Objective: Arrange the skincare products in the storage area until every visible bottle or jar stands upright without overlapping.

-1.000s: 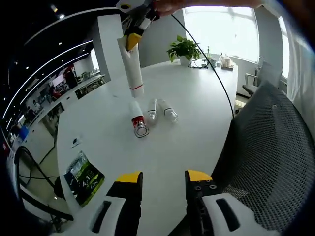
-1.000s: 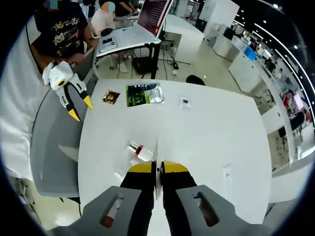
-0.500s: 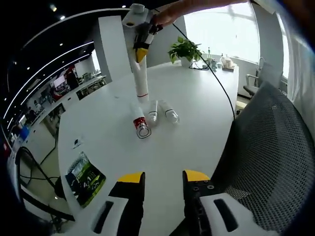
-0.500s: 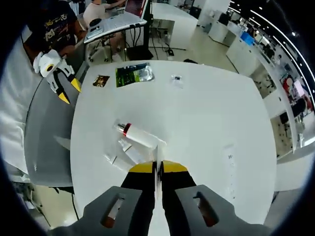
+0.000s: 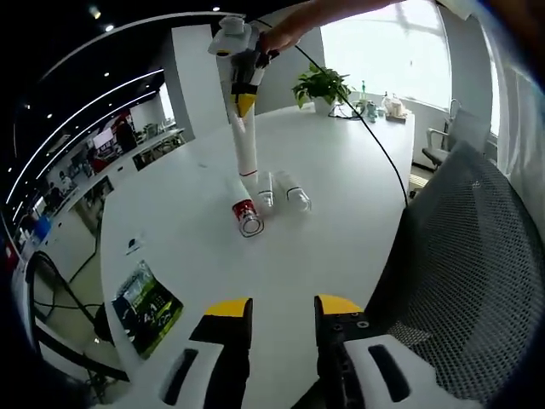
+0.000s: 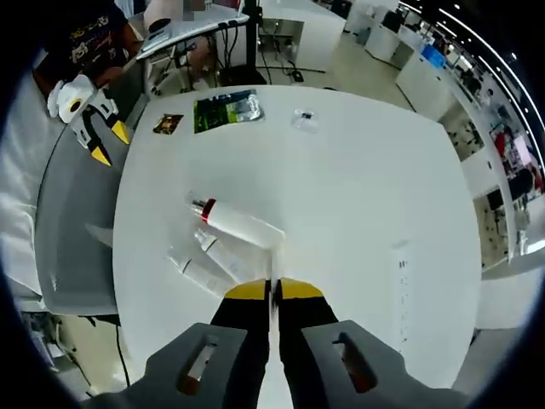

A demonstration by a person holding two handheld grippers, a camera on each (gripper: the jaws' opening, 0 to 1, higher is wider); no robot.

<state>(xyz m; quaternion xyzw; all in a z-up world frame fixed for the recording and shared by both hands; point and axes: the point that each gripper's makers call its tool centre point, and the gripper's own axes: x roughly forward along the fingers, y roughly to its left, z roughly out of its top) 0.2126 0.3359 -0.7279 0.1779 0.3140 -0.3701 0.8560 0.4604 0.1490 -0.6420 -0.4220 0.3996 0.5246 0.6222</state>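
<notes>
My right gripper (image 6: 272, 290) is shut on the flat end of a white tube (image 5: 244, 141), which hangs cap-down over the white table (image 5: 341, 213); in the right gripper view the tube (image 6: 272, 264) is a thin edge-on line. Below its cap three bottles lie on their sides: a white one with a red band (image 5: 243, 211) (image 6: 234, 223) and two clear ones (image 5: 265, 192) (image 5: 292, 192). I cannot tell whether the cap touches the table. My left gripper (image 5: 283, 307) stands open at the near table edge, holding nothing, a good way from the bottles.
A green packet (image 5: 145, 308) lies near the table's edge, with a small brown packet (image 6: 168, 124) beside it. A mesh chair (image 5: 460, 256) stands on the right of the left gripper view, and a potted plant (image 5: 322, 85) sits at the table's far side.
My right gripper has carried the tube lower and closer to the lying bottles, and the tube now hangs nearly vertical. The left gripper has hardly moved.
</notes>
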